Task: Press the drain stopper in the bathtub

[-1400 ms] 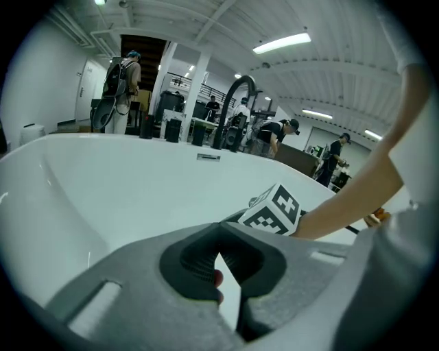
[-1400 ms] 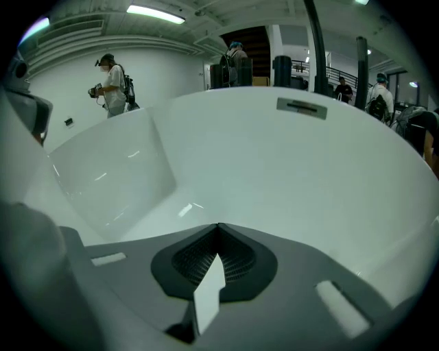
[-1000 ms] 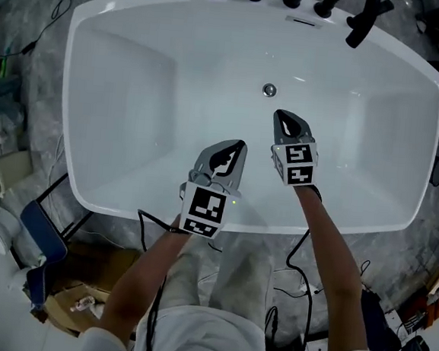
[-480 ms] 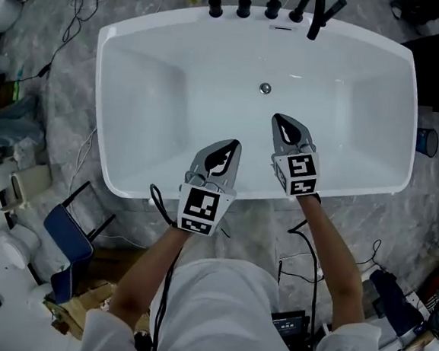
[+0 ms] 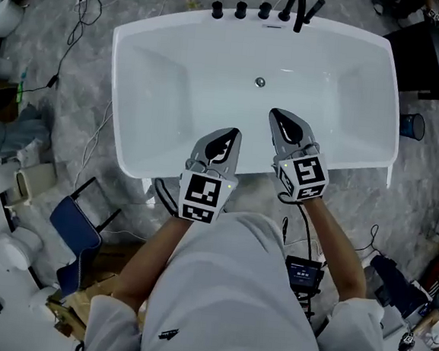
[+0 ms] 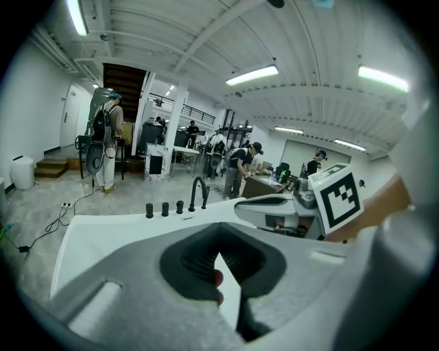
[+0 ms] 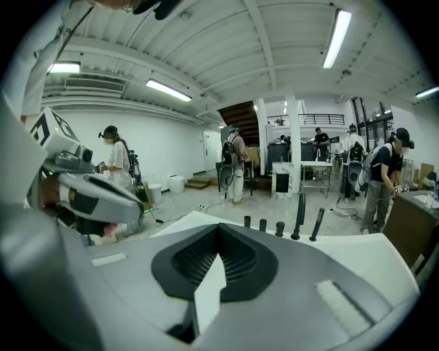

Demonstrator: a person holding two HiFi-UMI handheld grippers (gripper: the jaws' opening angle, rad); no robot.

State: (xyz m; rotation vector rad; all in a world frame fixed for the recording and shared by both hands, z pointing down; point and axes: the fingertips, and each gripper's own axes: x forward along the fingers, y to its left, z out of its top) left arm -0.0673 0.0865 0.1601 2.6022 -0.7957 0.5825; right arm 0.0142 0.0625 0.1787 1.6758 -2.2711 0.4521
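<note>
We hold the left gripper point(image 5: 234, 136) and right gripper point(image 5: 276, 116) side by side over the bathtub point(image 5: 159, 74), tips forward. Both are closed and empty, clear of the drain stopper point(image 5: 260, 82)

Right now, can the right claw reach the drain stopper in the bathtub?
Probably not yet. The right claw hangs shut, high over the near part of the bathtub, its camera looking level across the room, while the drain stopper sits on the tub floor. Nothing blocks the way; it must go lower.
</note>
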